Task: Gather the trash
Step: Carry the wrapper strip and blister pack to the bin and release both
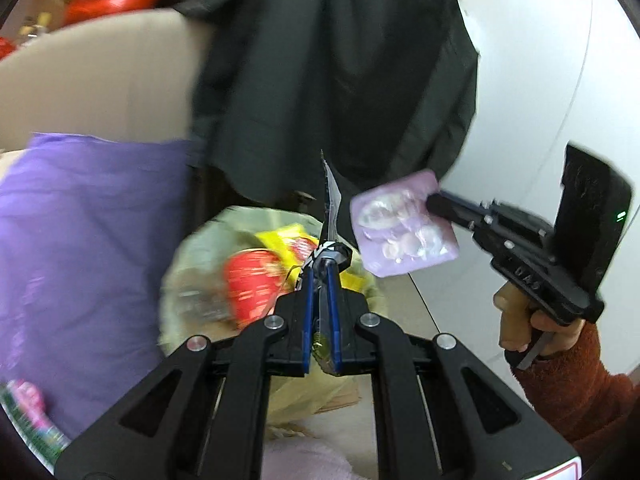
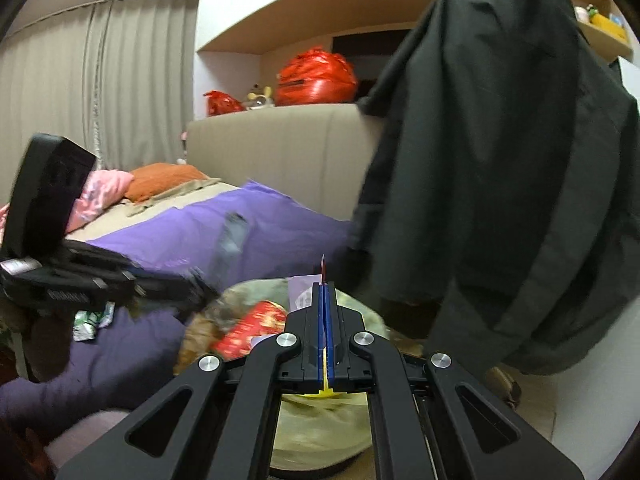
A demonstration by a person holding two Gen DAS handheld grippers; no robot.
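Left tongs pinch thin dark wrapper; right tongs pinch pink packet. Both over lined trash bin beside bed. Advice: centre over opening, lower, then release.

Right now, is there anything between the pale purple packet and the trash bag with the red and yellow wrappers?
In the left wrist view, the left gripper, shut on a thin dark wrapper, sits between the pale purple packet and the trash bag.
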